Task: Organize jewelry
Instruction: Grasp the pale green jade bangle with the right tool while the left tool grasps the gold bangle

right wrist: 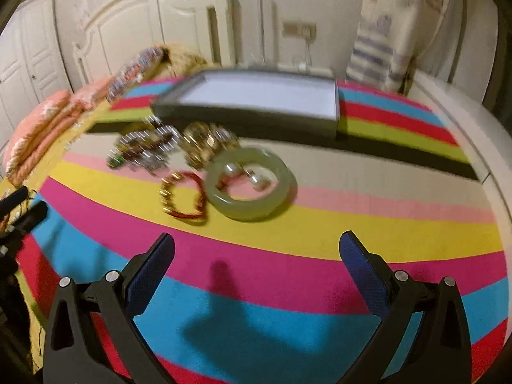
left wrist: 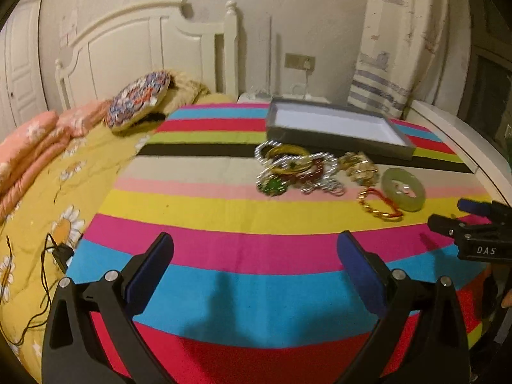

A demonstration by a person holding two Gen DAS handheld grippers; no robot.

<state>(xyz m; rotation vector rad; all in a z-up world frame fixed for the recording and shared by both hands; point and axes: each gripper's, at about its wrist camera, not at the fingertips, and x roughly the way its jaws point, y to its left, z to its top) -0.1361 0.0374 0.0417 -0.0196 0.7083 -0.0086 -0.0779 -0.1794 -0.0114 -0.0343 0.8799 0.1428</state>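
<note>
**Both grippers wide apart above the striped cloth**

The right hand-held gripper (right wrist: 256,246) is released, holding nothing, over the pink stripe of the cloth (right wrist: 400,224). Ahead of it, apart, lie the jade bangle (right wrist: 251,185) and, just left, the red-gold bracelet (right wrist: 184,196). The left hand-held gripper (left wrist: 254,249) is likewise released. Farther off sits the jewelry pile (left wrist: 297,168), then the open tray (left wrist: 336,128).

Warm, dim indoor light tints both views yellowish. Gripper shadows fall on the striped cloth (right wrist: 288,256) toward 6 o'clock. Motion blur smears the right wrist view most. Fisheye bending curves the edges, with dark vignetted corners.
</note>
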